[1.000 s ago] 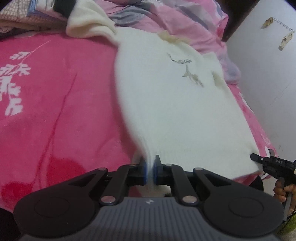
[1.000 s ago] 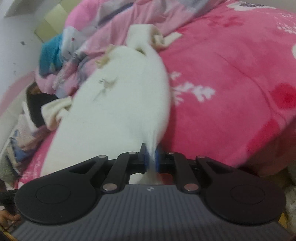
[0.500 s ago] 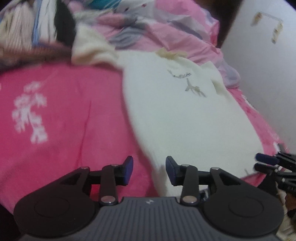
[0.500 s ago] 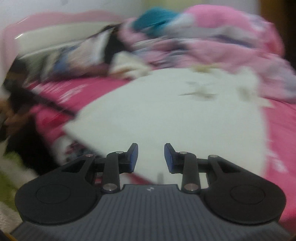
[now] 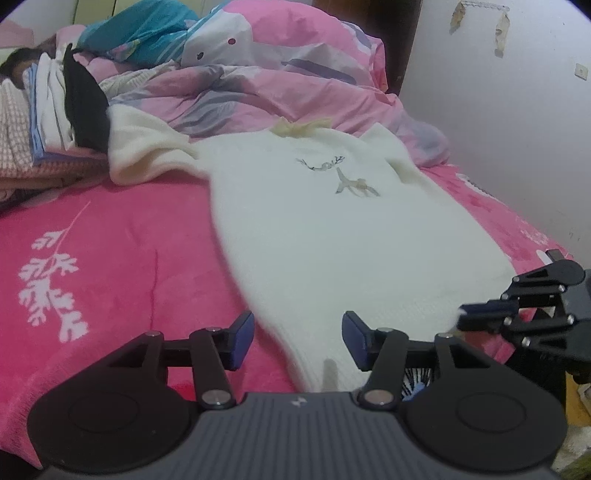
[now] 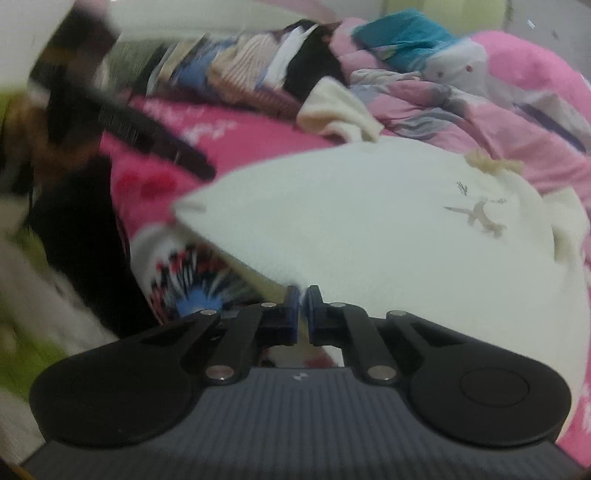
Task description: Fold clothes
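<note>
A cream-white sweater (image 5: 332, 236) with a small deer motif lies spread on the pink bed (image 5: 110, 240), hem toward me. Its left sleeve (image 5: 147, 155) is bunched at the far left. My left gripper (image 5: 298, 338) is open just above the left part of the hem, with nothing between its fingers. My right gripper (image 5: 461, 317) is at the hem's right corner. In the right wrist view the right gripper (image 6: 303, 310) is shut on the sweater (image 6: 369, 221), whose hem edge is raised off the bed.
A rumpled pink quilt (image 5: 277, 81) and a teal garment (image 5: 147, 33) fill the head of the bed. A stack of folded clothes (image 5: 44, 122) sits at the far left. A white wall (image 5: 517, 129) borders the right side.
Both grippers let go of the hem and opened. The left has opened wider and pulled back; the right has since shut again on the hem's right corner.
</note>
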The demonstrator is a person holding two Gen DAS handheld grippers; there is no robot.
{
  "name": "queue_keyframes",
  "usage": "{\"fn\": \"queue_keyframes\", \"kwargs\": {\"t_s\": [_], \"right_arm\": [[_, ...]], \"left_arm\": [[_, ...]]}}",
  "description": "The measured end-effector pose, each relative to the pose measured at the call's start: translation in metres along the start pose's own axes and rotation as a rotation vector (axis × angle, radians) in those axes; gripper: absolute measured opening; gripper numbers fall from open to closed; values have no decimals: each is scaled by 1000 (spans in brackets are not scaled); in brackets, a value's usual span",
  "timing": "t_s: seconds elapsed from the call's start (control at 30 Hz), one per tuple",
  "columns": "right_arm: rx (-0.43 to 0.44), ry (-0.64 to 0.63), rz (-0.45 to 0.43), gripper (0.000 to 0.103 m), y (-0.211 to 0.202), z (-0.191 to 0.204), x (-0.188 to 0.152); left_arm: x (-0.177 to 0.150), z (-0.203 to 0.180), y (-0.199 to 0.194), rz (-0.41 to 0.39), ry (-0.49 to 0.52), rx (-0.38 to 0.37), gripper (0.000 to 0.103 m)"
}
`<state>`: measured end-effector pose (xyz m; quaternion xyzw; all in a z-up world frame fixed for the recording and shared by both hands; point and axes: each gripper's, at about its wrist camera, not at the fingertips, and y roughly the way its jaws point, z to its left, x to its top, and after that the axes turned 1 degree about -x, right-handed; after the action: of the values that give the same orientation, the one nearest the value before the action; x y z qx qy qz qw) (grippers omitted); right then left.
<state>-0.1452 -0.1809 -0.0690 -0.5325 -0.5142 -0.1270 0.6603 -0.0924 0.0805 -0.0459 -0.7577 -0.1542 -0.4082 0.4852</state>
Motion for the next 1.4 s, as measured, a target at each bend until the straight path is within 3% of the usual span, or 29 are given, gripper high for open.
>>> {"fn": "queue_keyframes", "kwargs": {"t_s": [0.23,0.37,0.47,0.6,0.7,0.77,0.83,0.9,1.2,1.27,1.4], "right_arm": [[48,302,-76,2,0,-37,3],[39,332,-72,2,8,-40,2],[42,324,-78,2,7,-39,2],[46,314,-86,2,5,-37,2],[49,306,-92,2,4,-36,2],[57,308,-96,2,3,-35,1],[69,317,-101,2,2,-35,0],[81,326,-105,2,1,-35,-2],[136,366,-125,6,-2,-33,-9],[146,376,-127,6,-2,-33,-10],[57,422,-79,6,22,-35,-14]], "left_arm": [[5,0,5,-3,-1,-23,54],[10,-16,2,-32,68,-76,60],[16,-39,4,-41,170,-135,69],[12,-79,27,4,395,-98,69],[3,-96,47,28,511,-42,55],[1,-99,57,38,522,-11,22],[2,-96,63,30,501,6,10],[1,-97,63,-27,503,30,7],[-29,-125,55,-316,738,241,4],[-33,-129,57,-331,778,262,4],[-39,-129,59,-317,810,252,4]]}}
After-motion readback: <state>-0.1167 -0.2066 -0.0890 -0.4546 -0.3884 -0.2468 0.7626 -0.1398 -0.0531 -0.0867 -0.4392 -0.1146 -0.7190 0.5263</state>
